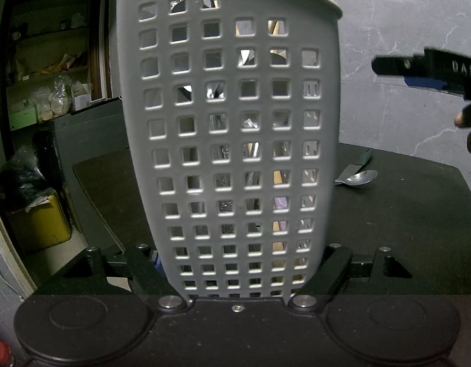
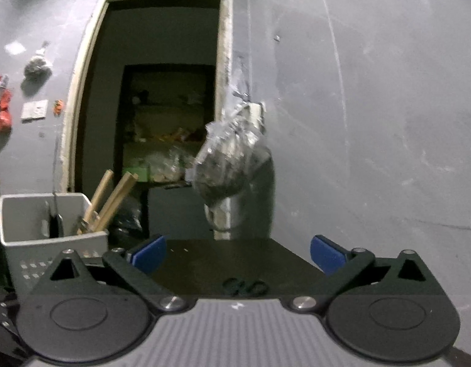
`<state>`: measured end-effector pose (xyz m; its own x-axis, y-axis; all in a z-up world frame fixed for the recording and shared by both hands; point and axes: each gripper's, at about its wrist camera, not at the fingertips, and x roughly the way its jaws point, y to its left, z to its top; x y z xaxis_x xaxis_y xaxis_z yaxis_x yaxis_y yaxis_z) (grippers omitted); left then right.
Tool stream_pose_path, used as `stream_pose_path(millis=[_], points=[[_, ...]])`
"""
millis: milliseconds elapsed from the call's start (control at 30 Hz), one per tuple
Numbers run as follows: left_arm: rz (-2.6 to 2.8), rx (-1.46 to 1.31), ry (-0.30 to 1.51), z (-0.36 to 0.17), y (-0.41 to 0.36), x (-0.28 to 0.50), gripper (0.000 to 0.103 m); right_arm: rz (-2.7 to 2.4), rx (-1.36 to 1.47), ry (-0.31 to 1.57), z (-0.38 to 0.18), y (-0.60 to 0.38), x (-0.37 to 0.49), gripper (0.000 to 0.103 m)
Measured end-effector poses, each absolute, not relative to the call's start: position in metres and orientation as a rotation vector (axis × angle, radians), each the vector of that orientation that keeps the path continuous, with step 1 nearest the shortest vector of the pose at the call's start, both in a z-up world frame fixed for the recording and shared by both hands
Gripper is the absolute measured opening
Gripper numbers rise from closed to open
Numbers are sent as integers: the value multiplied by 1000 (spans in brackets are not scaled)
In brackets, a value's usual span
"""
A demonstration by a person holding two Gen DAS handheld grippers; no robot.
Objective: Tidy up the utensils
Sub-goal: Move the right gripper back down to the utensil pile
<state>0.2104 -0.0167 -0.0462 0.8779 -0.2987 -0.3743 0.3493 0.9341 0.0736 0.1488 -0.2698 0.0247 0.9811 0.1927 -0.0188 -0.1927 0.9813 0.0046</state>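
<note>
The left gripper [image 1: 240, 270] clamps the grey perforated plastic utensil basket [image 1: 232, 128] upright near the dark desk's [image 1: 403, 214] left edge; the right gripper [image 2: 237, 255] gapes empty; it should next approach the steel spoon [image 1: 359, 178] toward the far edge squarely.

Your left wrist camera is sitting right up against the perforated grey basket [image 1: 232, 140], tilting slightly downward across the dark table [image 1: 403, 214] — a spoon [image 1: 357, 178] is lying at 3 o'clock. Your right wrist camera is looking level, farther back, facing a doorway [image 2: 162, 91] at 12 — both are sharing the basket [image 2: 51, 232], at 9 here, and the table [image 2: 235, 260].
</note>
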Motion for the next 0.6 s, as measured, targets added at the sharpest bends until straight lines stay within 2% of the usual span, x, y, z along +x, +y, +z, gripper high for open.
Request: stream_pose_path(millis=[600], points=[[-339,141,367,-46,-17,210,81,91,107,258,-19,-290,155,103]])
